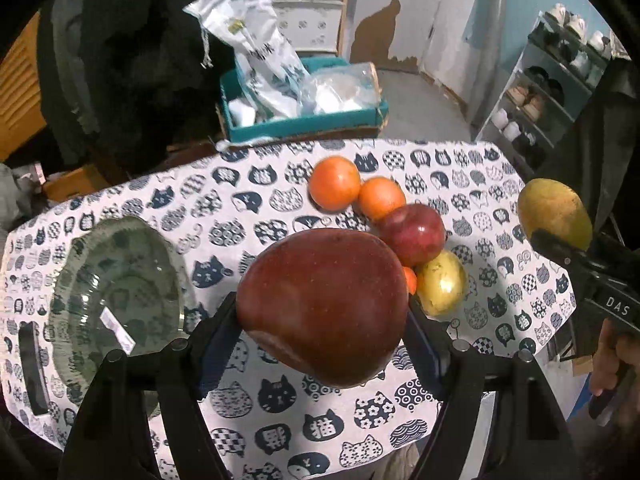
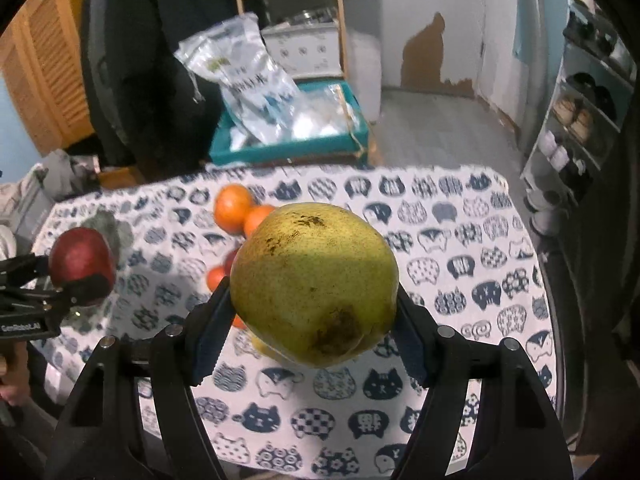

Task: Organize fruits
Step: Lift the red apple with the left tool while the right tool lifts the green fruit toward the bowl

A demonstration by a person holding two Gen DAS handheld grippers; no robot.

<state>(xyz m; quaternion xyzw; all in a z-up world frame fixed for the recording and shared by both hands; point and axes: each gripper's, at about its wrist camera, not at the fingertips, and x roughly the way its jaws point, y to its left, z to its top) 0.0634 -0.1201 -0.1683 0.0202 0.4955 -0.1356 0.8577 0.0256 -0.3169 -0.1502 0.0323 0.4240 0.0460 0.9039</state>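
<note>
My left gripper is shut on a large red apple and holds it above the cat-print tablecloth. My right gripper is shut on a yellow-green pear, also held above the table; it also shows in the left wrist view. The red apple shows at the left of the right wrist view. On the cloth lie two oranges, a smaller red apple and a yellow fruit. A clear glass bowl stands at the left.
A teal crate with plastic bags stands behind the table. A shoe rack is at the far right. A dark chair with clothing is behind the table at the left. A small dark object lies left of the bowl.
</note>
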